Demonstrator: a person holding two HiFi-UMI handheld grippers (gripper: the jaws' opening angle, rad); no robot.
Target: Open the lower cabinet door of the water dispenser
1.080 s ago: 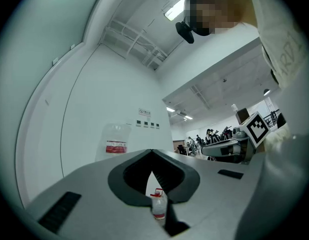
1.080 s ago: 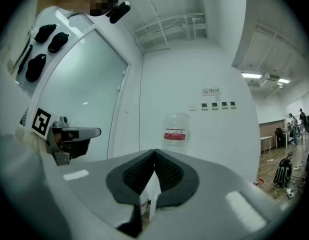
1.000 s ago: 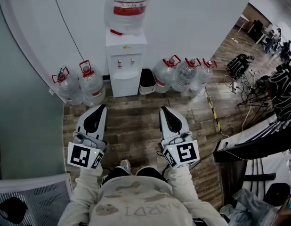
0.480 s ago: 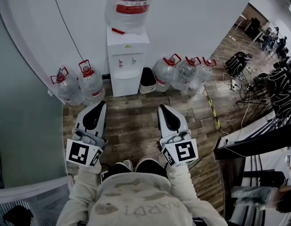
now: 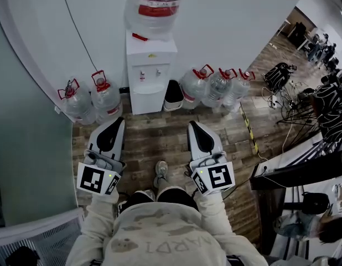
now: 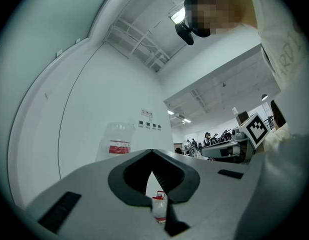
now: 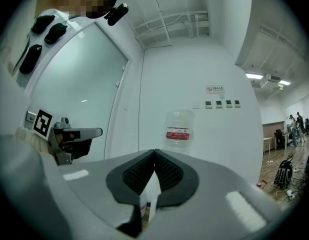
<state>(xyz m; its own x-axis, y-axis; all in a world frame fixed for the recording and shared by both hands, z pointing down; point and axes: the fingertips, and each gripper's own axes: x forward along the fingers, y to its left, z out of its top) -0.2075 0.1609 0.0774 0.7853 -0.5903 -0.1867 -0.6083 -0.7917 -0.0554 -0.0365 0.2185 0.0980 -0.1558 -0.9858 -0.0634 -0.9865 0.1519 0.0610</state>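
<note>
The white water dispenser (image 5: pixel 150 65) stands against the wall ahead, with a large bottle (image 5: pixel 154 7) upside down on top. Its lower cabinet door (image 5: pixel 146 100) is closed. My left gripper (image 5: pixel 120 121) and right gripper (image 5: pixel 191 125) are held side by side over the wooden floor, well short of the dispenser; both are shut and hold nothing. In the left gripper view the jaws (image 6: pixel 152 152) meet at their tips, with the top bottle (image 6: pixel 117 143) above them. In the right gripper view the jaws (image 7: pixel 154 152) also meet, below that bottle (image 7: pixel 178 129).
Spare water bottles stand on the floor left (image 5: pixel 92 101) and right (image 5: pixel 215 87) of the dispenser, beside a black bin (image 5: pixel 172 95). Bags and cables (image 5: pixel 281 79) and a desk edge (image 5: pixel 293 173) lie on the right. A glass wall (image 5: pixel 27 137) runs along the left.
The person has stepped toward the dispenser: a shoe now shows on the floor between the grippers. Both grippers stay shut and side by side.
</note>
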